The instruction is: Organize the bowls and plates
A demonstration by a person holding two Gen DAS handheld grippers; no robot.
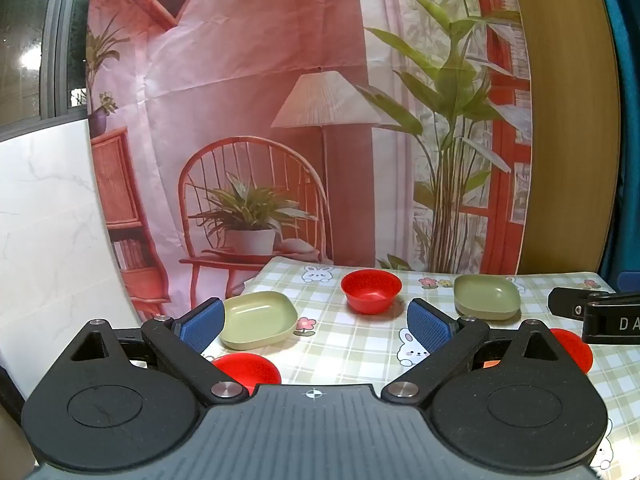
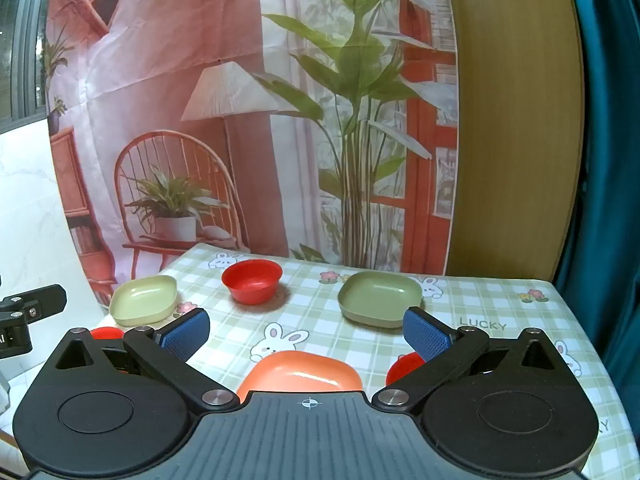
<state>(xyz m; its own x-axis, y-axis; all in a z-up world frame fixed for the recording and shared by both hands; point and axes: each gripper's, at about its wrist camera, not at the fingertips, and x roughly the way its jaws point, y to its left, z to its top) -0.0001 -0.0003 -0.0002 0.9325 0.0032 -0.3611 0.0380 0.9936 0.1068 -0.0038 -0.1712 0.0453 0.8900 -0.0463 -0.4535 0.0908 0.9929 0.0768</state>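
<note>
On the checked tablecloth stand a light green square plate (image 1: 258,320) at the left, a red bowl (image 1: 371,291) at the back middle and a darker green square plate (image 1: 487,297) at the right. A second red bowl (image 1: 247,371) lies near my left finger and a third (image 1: 574,350) at the right. In the right wrist view the same plates (image 2: 144,300) (image 2: 380,298) and the back bowl (image 2: 252,281) show, with an orange plate (image 2: 300,372) just below my right gripper (image 2: 306,334). My left gripper (image 1: 316,326) is open and empty above the table. The right one is open and empty too.
A printed fabric backdrop hangs behind the table. A white marble-look panel (image 1: 44,220) stands at the left, a wooden panel (image 1: 568,120) at the right. The table's left edge lies close to the light green plate. The right gripper's body (image 1: 600,312) shows at the right.
</note>
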